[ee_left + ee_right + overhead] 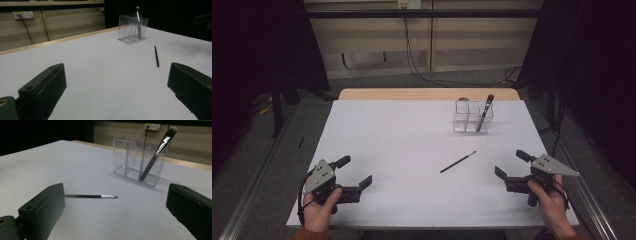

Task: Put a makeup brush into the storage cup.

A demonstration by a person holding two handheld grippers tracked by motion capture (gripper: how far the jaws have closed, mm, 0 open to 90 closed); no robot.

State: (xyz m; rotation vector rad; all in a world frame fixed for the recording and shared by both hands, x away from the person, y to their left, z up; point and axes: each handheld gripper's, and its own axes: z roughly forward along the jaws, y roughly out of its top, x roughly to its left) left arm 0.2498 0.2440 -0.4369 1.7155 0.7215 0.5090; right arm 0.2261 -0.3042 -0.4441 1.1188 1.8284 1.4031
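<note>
From the high view, we see the thin black brush with a silver ferrule [458,162] lying flat, nearer us than the clear plastic divided holder [473,117], between the left gripper [357,172] and right gripper [509,164], both spread and empty. Our left gripper view shows it [156,56] ahead of the right jaw. Our right gripper view reveals its ferrule [90,196] beside the left jaw, and a large grey-tipped makeup brush [158,151] leaning inside the holder [138,160].

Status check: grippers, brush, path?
Left gripper and right gripper open, empty. Thin brush flat on table, short of clear organizer. Path clear.
</note>
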